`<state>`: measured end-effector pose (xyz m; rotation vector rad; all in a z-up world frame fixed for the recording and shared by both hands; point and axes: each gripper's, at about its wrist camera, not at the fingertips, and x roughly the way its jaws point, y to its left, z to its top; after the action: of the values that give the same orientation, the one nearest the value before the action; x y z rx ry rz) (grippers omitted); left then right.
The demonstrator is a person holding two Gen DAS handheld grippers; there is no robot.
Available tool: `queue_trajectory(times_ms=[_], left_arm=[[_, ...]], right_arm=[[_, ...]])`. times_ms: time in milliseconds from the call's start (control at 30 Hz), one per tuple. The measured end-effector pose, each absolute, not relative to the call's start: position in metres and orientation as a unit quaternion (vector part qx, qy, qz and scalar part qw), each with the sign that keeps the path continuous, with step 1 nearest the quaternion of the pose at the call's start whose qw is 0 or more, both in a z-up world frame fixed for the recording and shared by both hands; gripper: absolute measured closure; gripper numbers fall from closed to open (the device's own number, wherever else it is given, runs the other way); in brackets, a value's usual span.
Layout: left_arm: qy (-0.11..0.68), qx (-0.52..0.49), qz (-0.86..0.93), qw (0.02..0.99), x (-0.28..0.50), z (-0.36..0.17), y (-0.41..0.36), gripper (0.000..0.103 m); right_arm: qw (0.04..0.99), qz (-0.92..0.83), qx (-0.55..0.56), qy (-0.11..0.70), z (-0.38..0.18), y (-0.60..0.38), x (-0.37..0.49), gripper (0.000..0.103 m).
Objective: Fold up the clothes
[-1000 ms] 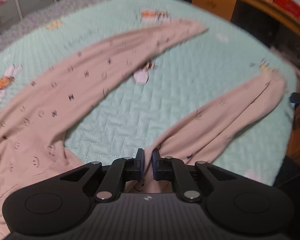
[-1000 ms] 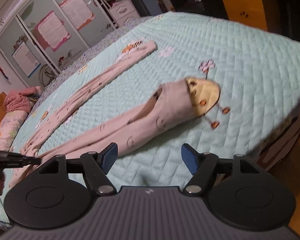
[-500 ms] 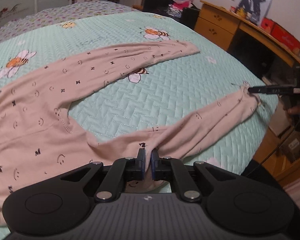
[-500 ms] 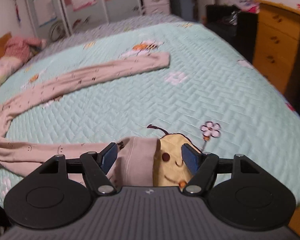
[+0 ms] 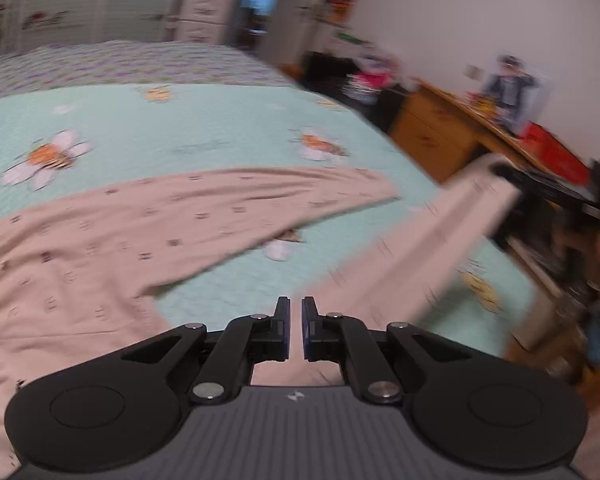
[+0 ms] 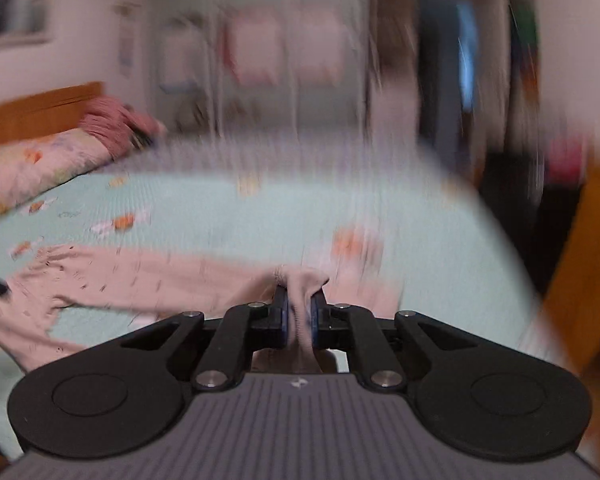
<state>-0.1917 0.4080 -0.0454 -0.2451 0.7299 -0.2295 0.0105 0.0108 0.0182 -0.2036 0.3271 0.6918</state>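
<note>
The left gripper [image 5: 295, 326] has its fingers drawn in almost together with a thin gap between them, and pink cloth shows directly beneath and behind them, so it appears to be pinching the pink trousers [image 5: 148, 236] near where the two legs meet. From these fingers one trouser leg runs ahead and to the left, lying flat across the mint green bedspread [image 5: 204, 132]. The other leg [image 5: 424, 248] stretches ahead and to the right, lifted off the bed and pulled taut up to the right gripper [image 5: 512, 174], which shows blurred at its far end in the left wrist view. In the right wrist view, the right gripper [image 6: 300, 320] is pressed onto a bunched fold of the pink cloth, which pokes up between its fingers. The rest of the garment trails away to the left of these fingers over the bedspread [image 6: 204, 216]. Both views are smeared by motion.
</note>
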Motion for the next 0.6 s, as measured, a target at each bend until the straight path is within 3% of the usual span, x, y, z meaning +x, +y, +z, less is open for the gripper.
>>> queue_trajectory(times_ms=[67,133,233,300,400,500,600], left_arm=[[0.390,-0.102,-0.133,0.906,-0.199,-0.058,0.396,0.098],[0.415,-0.103,-0.141,0.893,-0.209,-0.077,0.389,0.098],[0.435,-0.114,-0.117,0.886,-0.219,-0.100,0.389,0.098],[0.437,-0.120,-0.091,0.887,-0.219,-0.107,0.393,0.097],[0.420,-0.104,-0.063,0.899,-0.214,-0.101,0.398,0.093],[0.403,-0.059,-0.061,0.911,-0.198,-0.088,0.392,0.075],[0.407,-0.010,-0.078,0.910,-0.180,-0.087,0.379,0.070]], right_arm=[[0.921,0.326,-0.123,0.174,0.003,-0.004,0.002,0.079],[0.914,0.313,-0.113,0.234,-0.030,-0.025,-0.004,0.076],[0.905,0.269,-0.061,0.325,-0.084,-0.059,-0.017,0.062],[0.903,0.235,-0.013,0.359,-0.109,-0.079,-0.029,0.062],[0.909,0.213,0.060,0.352,-0.118,-0.096,-0.047,0.058],[0.917,0.211,0.082,0.328,-0.108,-0.091,-0.051,0.046],[0.917,0.226,0.074,0.319,-0.098,-0.080,-0.047,0.044]])
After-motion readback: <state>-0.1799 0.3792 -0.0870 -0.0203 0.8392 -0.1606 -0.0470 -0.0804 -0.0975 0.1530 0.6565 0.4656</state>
